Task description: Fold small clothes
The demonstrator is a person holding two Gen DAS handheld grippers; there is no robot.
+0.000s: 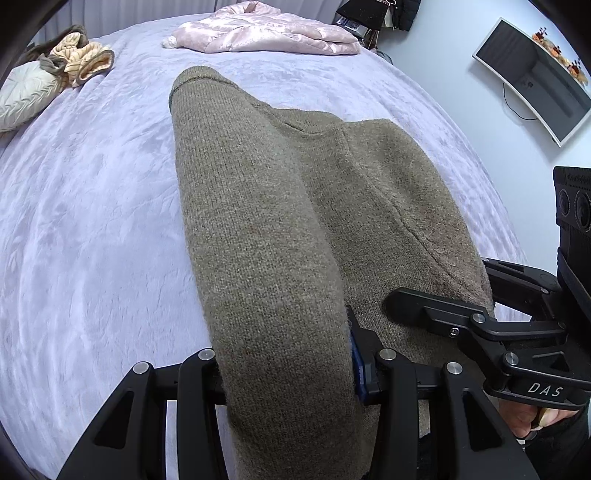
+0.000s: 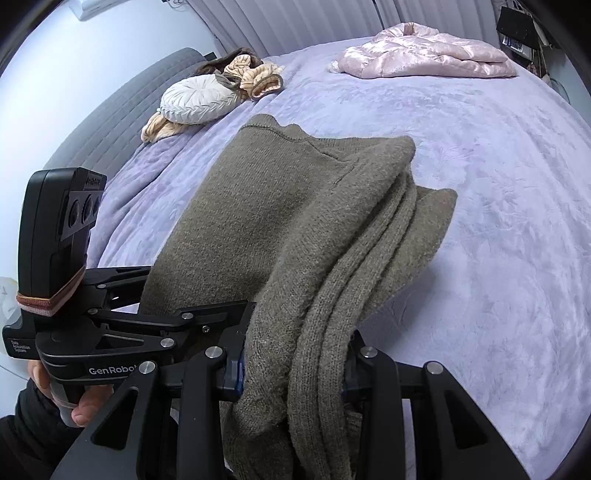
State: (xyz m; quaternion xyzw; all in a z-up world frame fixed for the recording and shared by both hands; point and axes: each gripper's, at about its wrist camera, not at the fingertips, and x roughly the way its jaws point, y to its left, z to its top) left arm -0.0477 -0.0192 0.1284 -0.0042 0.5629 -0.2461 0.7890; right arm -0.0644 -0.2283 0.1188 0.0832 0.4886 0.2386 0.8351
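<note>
An olive-brown knit sweater [image 1: 258, 221] lies lengthwise on the lilac bed blanket [image 1: 92, 221], its near end lifted. In the left wrist view my left gripper [image 1: 288, 376] is shut on a thick rolled fold of that end; cloth hides the fingertips. My right gripper [image 1: 461, 291] grips the sweater's right edge beside it. In the right wrist view several layers of the sweater [image 2: 266, 206] are bunched between the jaws of the right gripper [image 2: 295, 369], which is shut on them. The left gripper [image 2: 173, 295] holds the cloth just to the left. A hand shows under each handle.
A pink quilted jacket [image 1: 258, 35] lies at the bed's far side. A round white cushion [image 2: 199, 98] and a peach striped garment [image 2: 258, 77] sit by the grey headboard [image 2: 110, 110]. A monitor [image 1: 532, 74] hangs on the right wall.
</note>
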